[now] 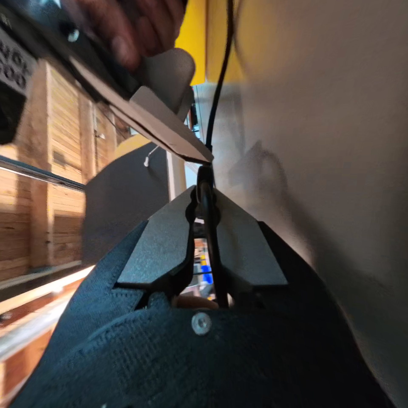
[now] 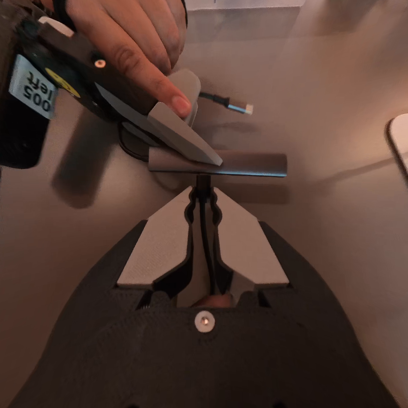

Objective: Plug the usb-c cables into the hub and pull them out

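The pale worktop [image 2: 320, 88] carries everything. The right claw [image 2: 202, 189], at 6 o'clock, is narrow and clamped on the usb-c cable [image 2: 206, 231] just behind its plug [image 2: 201, 181], which sits against the near edge of the hub [image 2: 254, 164]. The left claw [image 2: 217, 162] reaches in from 10 o'clock with its tips on top of the hub. In its own view it is pinched narrow around a second cable [image 1: 212, 242].

We judge that an off-axis pull could bend the plug. The hub may also skid or lift if the left claw's tips slip. A loose plug [image 2: 240, 108] lies at 1 o'clock.

The only container is a pale box [image 2: 242, 19] at 12 o'clock, and we cannot see what is in it.
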`<state>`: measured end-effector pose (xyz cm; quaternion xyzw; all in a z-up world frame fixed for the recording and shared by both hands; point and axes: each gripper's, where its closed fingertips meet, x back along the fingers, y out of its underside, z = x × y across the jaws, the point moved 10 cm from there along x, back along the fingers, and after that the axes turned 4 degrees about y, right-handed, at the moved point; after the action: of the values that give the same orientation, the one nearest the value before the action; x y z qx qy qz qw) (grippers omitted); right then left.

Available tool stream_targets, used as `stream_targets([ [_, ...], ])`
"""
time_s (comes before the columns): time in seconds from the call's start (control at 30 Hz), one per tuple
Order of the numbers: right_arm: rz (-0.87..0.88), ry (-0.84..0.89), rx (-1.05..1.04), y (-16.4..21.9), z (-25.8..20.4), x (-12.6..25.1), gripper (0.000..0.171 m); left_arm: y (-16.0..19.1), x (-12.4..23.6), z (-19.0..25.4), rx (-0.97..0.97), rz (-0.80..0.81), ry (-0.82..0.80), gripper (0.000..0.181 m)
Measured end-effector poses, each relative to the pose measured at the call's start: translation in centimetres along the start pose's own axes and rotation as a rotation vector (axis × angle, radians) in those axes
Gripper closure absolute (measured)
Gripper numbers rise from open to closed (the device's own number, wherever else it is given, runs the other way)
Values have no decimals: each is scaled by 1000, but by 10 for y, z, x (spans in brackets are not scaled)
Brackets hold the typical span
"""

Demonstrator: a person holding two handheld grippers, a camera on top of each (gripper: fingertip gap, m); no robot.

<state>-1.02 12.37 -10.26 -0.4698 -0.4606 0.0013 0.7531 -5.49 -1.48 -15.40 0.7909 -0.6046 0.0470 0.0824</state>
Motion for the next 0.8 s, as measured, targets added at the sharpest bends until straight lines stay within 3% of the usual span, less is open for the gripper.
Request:
stream_targets([
  [0.2, 101, 202, 84, -14, -4, 25, 148, 16, -1, -24, 392, 30, 20, 174],
  [0.37, 161, 180, 74, -13, -5, 35, 142, 22, 0, -25, 499, 26, 66, 174],
  [0.53, 44, 246, 174, -7, -9, 15, 127, 18, -2, -24, 637, 88, 172, 173],
  [0.73, 26, 321, 303, -9, -18, 0, 127, 15, 1, -28, 785, 186, 256, 174],
  [0.8, 28, 350, 348, -8, -20, -3, 136, 12, 1, -28, 815, 221, 288, 174],
])
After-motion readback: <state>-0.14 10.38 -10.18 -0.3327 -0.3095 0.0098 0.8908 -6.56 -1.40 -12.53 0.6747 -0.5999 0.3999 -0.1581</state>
